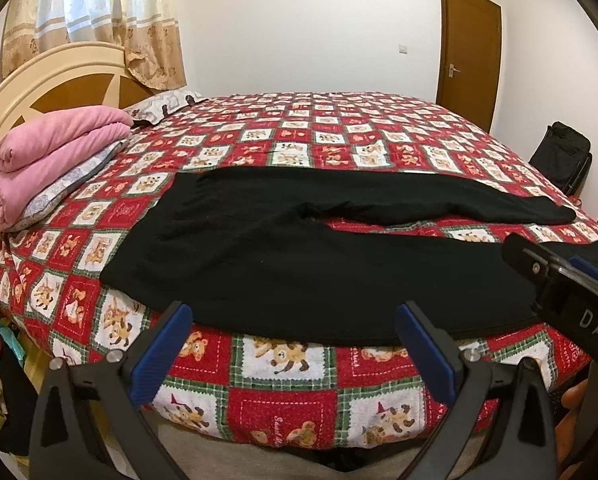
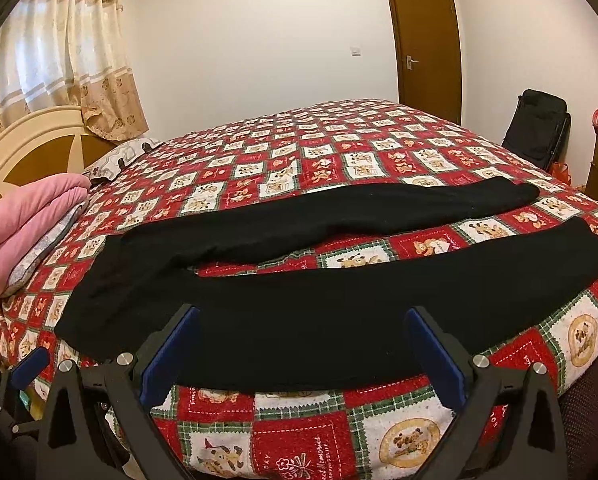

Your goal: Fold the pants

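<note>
Black pants [image 1: 283,264] flat on bedspread [image 1: 283,364], legs spread; both grippers' jaws wide.

Soft, even daylight through the curtain [image 1: 99,12]; sharp focus; strong fisheye bending and dark corner vignettes
</note>
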The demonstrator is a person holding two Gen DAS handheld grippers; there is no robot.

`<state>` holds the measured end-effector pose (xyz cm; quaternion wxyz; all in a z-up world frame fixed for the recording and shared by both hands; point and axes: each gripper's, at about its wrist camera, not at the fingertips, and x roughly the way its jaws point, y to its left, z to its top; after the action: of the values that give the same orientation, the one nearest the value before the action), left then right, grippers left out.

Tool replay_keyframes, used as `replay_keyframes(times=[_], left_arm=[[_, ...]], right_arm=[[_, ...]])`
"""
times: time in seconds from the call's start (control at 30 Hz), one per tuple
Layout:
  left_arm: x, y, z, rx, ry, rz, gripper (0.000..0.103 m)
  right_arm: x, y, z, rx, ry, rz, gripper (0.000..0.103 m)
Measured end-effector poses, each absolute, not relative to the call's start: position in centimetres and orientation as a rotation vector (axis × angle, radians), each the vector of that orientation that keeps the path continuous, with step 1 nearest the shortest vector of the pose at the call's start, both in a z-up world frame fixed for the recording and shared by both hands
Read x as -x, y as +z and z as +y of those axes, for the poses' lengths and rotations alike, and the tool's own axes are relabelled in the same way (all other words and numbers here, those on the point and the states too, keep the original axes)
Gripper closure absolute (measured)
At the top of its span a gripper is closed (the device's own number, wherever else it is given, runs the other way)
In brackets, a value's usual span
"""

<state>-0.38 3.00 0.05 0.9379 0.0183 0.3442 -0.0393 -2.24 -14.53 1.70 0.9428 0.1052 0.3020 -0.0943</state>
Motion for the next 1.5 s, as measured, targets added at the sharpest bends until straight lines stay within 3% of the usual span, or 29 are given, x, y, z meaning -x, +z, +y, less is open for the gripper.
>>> replay_keyframes(times=[1.5], left_arm=[[-1.1,-1.6,3.8,-0.017,-0.081,0.760,0.000]], right_arm=[[1.3,0.3,-15.1,-0.237,-0.196,0.657,0.001]])
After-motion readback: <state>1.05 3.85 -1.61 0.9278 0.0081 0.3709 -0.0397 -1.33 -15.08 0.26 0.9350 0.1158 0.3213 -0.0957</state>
